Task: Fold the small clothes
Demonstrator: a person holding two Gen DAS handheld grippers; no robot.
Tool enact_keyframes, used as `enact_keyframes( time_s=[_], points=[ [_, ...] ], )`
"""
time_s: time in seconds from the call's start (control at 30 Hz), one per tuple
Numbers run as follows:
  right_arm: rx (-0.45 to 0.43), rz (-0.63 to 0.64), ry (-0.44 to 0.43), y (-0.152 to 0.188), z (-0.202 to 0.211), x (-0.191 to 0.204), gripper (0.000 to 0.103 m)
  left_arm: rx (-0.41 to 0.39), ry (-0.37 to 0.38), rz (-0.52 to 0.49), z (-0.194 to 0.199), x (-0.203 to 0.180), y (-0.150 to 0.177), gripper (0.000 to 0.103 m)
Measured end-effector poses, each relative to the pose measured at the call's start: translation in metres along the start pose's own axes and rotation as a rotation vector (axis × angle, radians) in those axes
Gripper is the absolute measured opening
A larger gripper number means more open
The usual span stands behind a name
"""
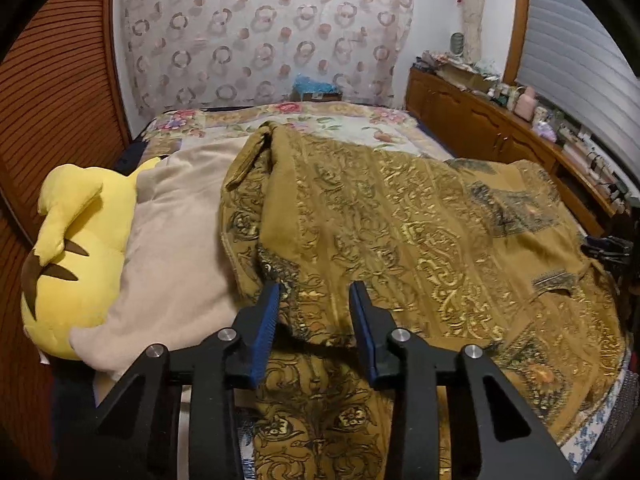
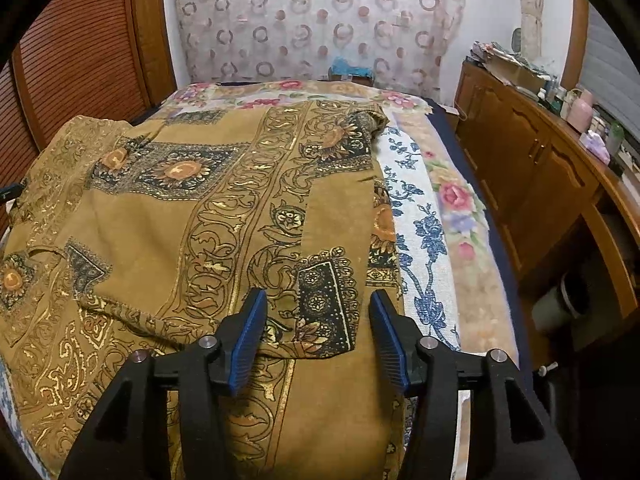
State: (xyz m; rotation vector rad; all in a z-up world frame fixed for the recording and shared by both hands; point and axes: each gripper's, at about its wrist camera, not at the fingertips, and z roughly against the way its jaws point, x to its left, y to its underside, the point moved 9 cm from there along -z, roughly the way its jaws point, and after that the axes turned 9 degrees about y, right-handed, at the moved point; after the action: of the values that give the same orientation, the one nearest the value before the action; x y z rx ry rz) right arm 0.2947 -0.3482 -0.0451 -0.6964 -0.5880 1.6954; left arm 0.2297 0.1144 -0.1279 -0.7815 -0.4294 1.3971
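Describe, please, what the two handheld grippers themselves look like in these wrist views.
Both look alike. The left gripper and the right gripper each have a matte black body with angular arms, triangular cut-outs and round silver pins at the joints. Their fingers carry ribbed blue pads on the inner faces. No cables, markings, hands or sleeves show.

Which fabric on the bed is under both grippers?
The mustard gold-patterned garment, with scrollwork and sunflower panels. The plain beige blanket lies beside it; the floral bedspread is underneath.
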Motion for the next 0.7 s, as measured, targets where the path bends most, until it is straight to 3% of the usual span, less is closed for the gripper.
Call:
enact_keyframes(
  time_s=[0.33,0.47,0.7],
  points=[
    [0.004,-0.007,0.000,-0.001,-0.005,-0.003,0.063,0.035,-0.006,0.016,-0.005,0.009,0.014,0.037],
    [0.003,-0.005,0.000,-0.001,-0.005,-0.004,0.063,0.027,-0.009,0.001,-0.003,0.006,0.011,0.007],
    [0.003,-0.006,0.000,-0.001,-0.005,-0.004,0.063,-0.013,0.043,-0.050,0.009,-0.021,0.003,0.004]
  ],
)
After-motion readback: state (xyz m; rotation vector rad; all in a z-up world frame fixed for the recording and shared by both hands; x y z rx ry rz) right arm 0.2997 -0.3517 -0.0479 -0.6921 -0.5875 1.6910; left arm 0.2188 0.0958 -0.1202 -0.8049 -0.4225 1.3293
